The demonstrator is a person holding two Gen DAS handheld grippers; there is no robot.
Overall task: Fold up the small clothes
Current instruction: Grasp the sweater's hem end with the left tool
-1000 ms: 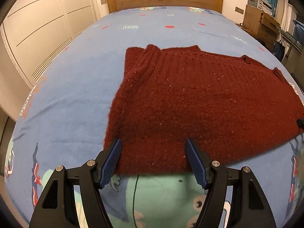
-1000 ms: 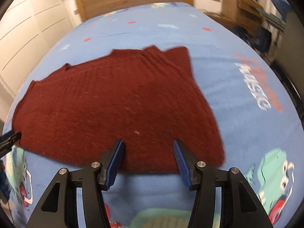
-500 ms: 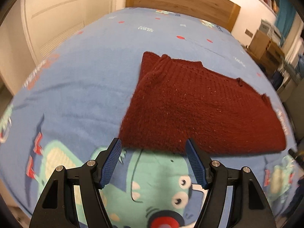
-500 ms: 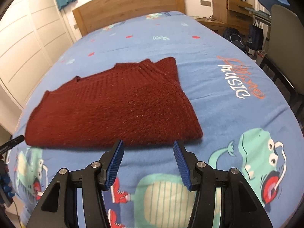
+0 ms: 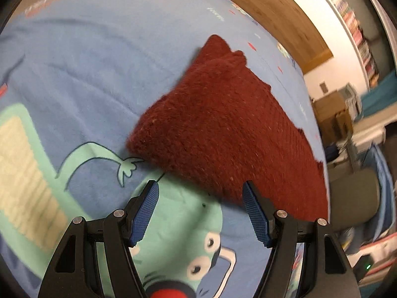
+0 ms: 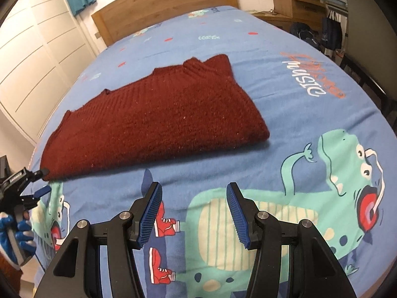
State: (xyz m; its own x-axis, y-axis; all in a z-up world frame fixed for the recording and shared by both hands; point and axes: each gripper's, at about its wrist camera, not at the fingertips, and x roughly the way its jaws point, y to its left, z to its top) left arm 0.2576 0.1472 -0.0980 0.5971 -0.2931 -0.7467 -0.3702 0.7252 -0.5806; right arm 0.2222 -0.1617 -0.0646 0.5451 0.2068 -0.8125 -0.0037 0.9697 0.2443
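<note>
- Left wrist view: taken from above the bed's [image 5: 74, 79] near edge, aimed steeply down along the left claw [image 5: 201, 213]; frame rolled, so the headboard [image 5: 268, 12] runs slantwise.
- Right wrist view: taken from behind the right claw [image 6: 193, 213], aimed down and forward, horizon level, bed seen close.
- Shared by both: red sweater [image 5: 223, 134] [image 6: 153, 121], dinosaur-print cover, headboard.
- Left claw is seen at the right view's left edge.

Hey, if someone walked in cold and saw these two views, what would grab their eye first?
The dark red knitted sweater, folded flat on the bed. Next, the blue bedspread with its green cartoon monster near the foot. Both the left tool and right tool are open, empty, just short of the sweater.
</note>
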